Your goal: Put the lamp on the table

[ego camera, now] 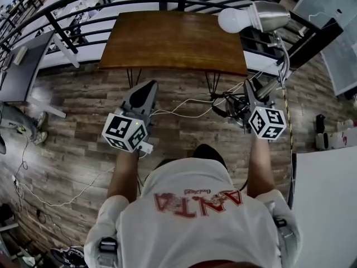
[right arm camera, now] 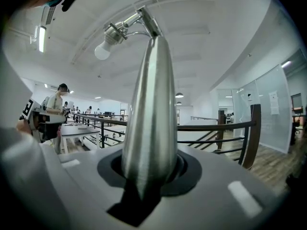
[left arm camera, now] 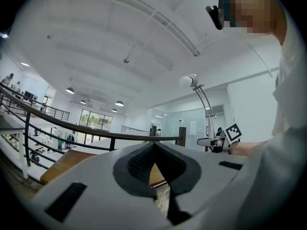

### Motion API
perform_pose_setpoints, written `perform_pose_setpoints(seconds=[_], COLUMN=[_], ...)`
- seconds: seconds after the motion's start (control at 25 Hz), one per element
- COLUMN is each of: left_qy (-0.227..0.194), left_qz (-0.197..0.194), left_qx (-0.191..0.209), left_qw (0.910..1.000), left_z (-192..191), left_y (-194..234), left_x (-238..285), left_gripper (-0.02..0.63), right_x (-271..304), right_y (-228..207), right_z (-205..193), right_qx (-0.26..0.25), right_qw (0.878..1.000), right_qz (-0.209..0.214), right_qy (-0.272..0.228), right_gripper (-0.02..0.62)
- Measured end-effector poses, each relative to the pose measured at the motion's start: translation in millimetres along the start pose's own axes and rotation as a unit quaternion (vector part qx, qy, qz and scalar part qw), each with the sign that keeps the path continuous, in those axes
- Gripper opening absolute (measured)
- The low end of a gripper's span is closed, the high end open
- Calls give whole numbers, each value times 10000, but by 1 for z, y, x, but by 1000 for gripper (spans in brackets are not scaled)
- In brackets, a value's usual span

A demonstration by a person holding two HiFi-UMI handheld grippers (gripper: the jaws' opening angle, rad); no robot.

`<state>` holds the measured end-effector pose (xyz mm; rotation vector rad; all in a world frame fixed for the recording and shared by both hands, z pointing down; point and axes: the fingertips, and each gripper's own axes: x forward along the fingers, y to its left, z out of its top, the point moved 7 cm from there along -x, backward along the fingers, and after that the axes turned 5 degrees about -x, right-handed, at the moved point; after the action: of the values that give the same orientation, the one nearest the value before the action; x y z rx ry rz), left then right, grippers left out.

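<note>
Two claws | right claw [ego camera: 255, 94] pinching lamp [ego camera: 266, 15] stem | left claw [left arm camera: 153, 147] pressed together, empty

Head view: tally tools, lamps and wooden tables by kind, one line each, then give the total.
Tools: 2, left tool and right tool
Lamp: 1
Wooden table: 1
Total: 4

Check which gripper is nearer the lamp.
Right. The right gripper is clamped on the lamp; the left gripper is shut, empty, well apart to its left.
</note>
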<state>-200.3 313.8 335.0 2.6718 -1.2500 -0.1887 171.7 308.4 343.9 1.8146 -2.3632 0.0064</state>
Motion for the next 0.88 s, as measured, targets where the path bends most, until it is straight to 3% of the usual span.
perform_pose_setpoints(seconds=[0.36,0.88], left_qy=[236,387], left_qz=[335,696], left_qx=[-46,218], left_qw=[9991,9966], left_z=[-6,-9], left_y=[34,43], left_x=[62,216], left_gripper=[9,9], right_x=[65,170], right_y=[-40,-156], right_z=[-7,-9], right_qx=[64,1], right_qw=[10000,9997], right_qz=[1,188], right_qy=[-3,-149], right_gripper=[120,120])
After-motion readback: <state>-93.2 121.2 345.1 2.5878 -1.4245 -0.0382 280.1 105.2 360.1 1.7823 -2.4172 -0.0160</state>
